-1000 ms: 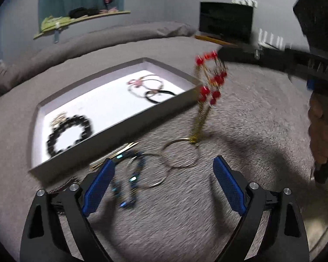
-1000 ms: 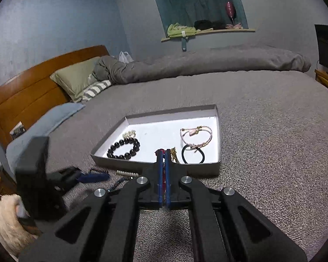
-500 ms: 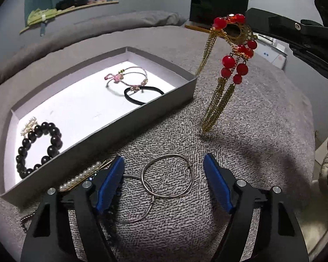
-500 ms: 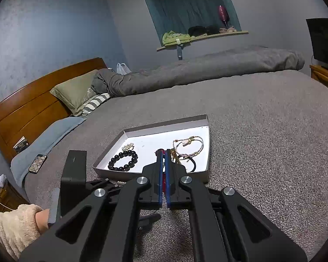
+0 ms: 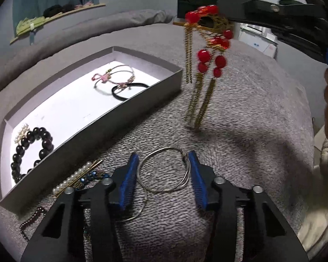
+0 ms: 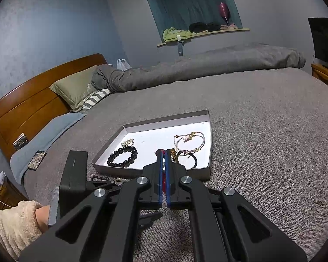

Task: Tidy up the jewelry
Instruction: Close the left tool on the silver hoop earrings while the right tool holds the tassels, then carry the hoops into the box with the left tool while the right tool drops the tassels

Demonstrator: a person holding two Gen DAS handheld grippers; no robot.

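Note:
A grey box (image 5: pixel 142 100) with a white floor lies on the grey bed. It holds a black bead bracelet (image 5: pixel 30 148), a pink cord bracelet (image 5: pixel 113 78) and a black hair tie (image 5: pixel 129 90). My right gripper (image 6: pixel 163 155) is shut on a red bead and gold tassel ornament (image 5: pixel 207 56) and holds it in the air right of the box. My left gripper (image 5: pixel 163 163) is open, low over the blanket, its jaws on either side of a silver hoop (image 5: pixel 164 172). A second hoop (image 5: pixel 137 209) lies partly under the left finger.
A pearl hairpin (image 5: pixel 76 176), a blue bead piece (image 5: pixel 89 178) and a dark bead string (image 5: pixel 30 220) lie on the blanket left of my left gripper. Pillows (image 6: pixel 76 87) and a wooden headboard (image 6: pixel 28 109) stand at the far left. A phone (image 6: pixel 36 156) lies on the bed edge.
My right gripper has lifted the red ornament clear of the blanket and higher. My left gripper has moved forward over the silver hoops and its jaws have narrowed around the nearer hoop.

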